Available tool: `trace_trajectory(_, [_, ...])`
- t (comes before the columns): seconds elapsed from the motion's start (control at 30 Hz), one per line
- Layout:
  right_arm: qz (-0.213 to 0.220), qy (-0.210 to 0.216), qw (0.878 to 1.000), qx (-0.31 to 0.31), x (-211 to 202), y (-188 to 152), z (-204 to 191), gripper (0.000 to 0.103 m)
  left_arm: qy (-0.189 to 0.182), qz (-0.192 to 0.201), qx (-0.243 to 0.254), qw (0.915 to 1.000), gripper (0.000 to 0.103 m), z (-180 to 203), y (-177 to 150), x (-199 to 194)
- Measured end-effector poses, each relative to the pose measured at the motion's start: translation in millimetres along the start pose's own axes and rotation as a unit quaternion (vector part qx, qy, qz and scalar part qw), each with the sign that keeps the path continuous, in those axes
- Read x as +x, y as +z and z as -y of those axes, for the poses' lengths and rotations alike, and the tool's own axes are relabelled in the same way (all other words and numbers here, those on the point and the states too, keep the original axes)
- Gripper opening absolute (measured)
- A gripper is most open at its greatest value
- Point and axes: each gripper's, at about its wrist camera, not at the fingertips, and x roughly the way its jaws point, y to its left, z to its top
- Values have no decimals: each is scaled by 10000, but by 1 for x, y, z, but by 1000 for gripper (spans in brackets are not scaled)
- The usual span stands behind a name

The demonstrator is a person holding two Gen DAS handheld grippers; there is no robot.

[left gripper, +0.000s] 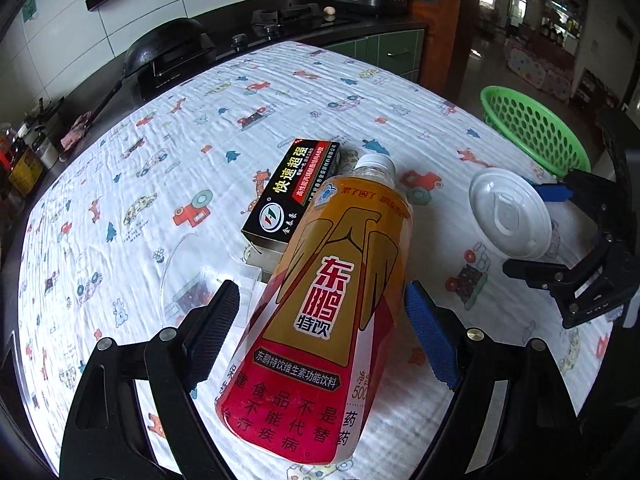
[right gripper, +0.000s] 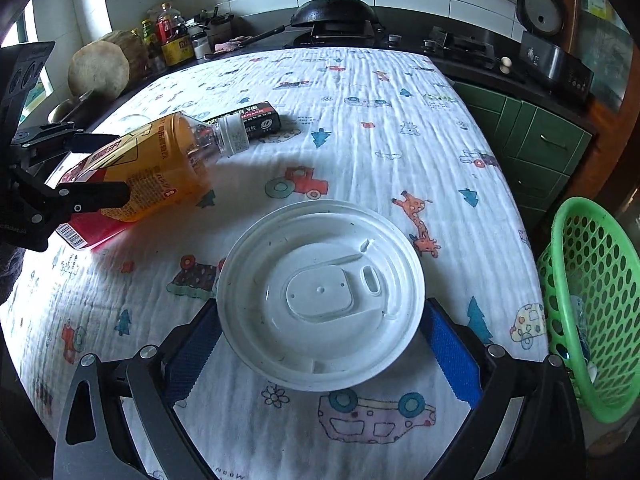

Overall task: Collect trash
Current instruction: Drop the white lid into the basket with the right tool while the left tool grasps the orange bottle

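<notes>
An orange and red drink bottle (left gripper: 320,320) lies on the patterned tablecloth (left gripper: 120,160), white cap pointing away. My left gripper (left gripper: 322,288) is open and straddles it, with a small gap at each pad. The right wrist view shows the same bottle (right gripper: 160,168) between those fingers (right gripper: 100,196). A white cup with a lid (right gripper: 320,308) stands upright between the blue pads of my open right gripper (right gripper: 320,304), the pads close to the lid's rim. From the left wrist view that cup (left gripper: 508,212) sits inside the right gripper (left gripper: 524,232). A black carton (left gripper: 292,192) lies behind the bottle.
A green perforated basket (right gripper: 588,300) stands off the table's right edge, also visible far right (left gripper: 532,128). A clear plastic piece (left gripper: 192,272) lies left of the bottle. Behind the table runs a dark counter with a wok (right gripper: 332,12), a stove and sauce bottles (right gripper: 172,36).
</notes>
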Motion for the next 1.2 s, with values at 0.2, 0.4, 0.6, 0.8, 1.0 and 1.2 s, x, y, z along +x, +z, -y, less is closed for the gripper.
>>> trace_trajectory(0.2, [49, -2, 10000, 57, -1, 2, 1, 88, -52, 36, 91, 9999, 73, 5, 4, 0])
trace_trajectory(0.4, [267, 24, 9995, 159, -18, -1, 8, 88, 50, 37, 44, 10000, 71, 7, 4, -1])
trace_trajectory(0.6, [551, -62, 9979, 347, -45, -5, 30, 88, 17, 122, -73, 9999, 69, 13, 8, -11])
trace_trajectory(0.8, [780, -514, 9916, 893, -72, -16, 90, 88, -129, 232, -24, 9996, 62, 32, 19, -22])
trace_trajectory(1.0, [845, -1127, 9794, 1450, -90, -30, 165, 88, -317, 232, -76, 9992, 62, 46, 24, -19])
trace_trajectory(1.2, [656, -1635, 9651, 1940, -89, -48, 232, 88, -578, 284, -229, 9977, 62, 57, 35, -19])
